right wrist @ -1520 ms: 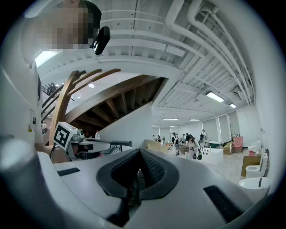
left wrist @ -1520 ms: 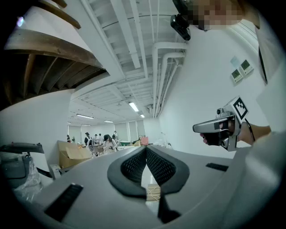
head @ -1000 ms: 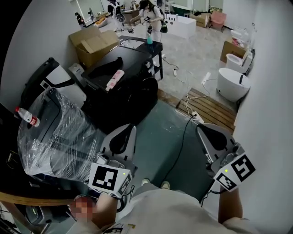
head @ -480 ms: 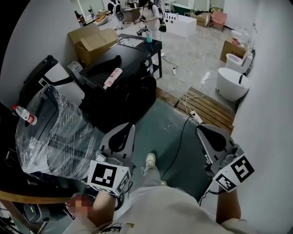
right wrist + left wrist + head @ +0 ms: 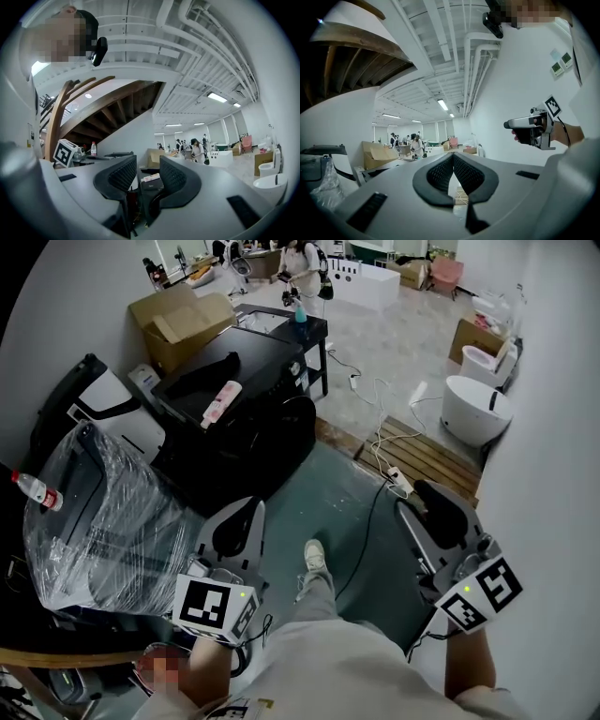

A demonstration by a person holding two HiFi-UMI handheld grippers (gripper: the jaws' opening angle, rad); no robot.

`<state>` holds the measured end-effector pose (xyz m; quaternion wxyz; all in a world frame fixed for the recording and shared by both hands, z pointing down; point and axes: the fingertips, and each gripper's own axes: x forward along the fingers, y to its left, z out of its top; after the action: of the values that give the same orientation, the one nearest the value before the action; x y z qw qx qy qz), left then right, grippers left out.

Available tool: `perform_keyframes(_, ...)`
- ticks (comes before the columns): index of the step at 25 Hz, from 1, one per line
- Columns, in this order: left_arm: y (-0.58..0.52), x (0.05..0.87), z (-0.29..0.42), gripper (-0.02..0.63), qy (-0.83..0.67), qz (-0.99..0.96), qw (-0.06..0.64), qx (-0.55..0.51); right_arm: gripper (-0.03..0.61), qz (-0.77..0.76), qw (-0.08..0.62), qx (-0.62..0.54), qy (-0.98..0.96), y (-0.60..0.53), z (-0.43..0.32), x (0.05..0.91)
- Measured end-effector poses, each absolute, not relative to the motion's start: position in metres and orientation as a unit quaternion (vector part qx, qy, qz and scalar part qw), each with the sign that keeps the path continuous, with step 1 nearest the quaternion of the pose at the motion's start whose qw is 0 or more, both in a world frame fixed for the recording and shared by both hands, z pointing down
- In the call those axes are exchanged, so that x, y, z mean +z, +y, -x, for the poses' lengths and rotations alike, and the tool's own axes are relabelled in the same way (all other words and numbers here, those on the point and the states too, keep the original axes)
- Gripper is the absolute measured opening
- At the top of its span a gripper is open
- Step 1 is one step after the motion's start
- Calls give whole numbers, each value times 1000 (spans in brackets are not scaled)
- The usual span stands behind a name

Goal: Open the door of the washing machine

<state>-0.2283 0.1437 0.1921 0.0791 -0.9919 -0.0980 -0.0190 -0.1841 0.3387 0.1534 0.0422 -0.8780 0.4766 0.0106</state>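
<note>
left gripper point(image 5: 253, 510): jaws together, empty. right gripper point(image 5: 427, 498): jaws opening, nothing between them. the black washing machine point(image 5: 246, 381) stands ahead to the left, well apart from both grippers. recommended: approach its front squarely, then bring the open right jaws to the door point(image 5: 289, 442) edge.

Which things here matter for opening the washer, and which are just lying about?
Job: black washing machine, left gripper, right gripper (jaws opening, nothing between).
Lying about: cardboard box, plastic-wrapped appliance, water bottle, toilet, wooden pallet.
</note>
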Motion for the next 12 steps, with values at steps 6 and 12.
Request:
perform_keyframes(6,119,206,183,18,-98,992,76,-37,164,870,28,-4,492,307,138,165)
perform_keyframes(12,82,220,110,18,-98,991,69,-57,166,862,17,-34,505,262,69,181)
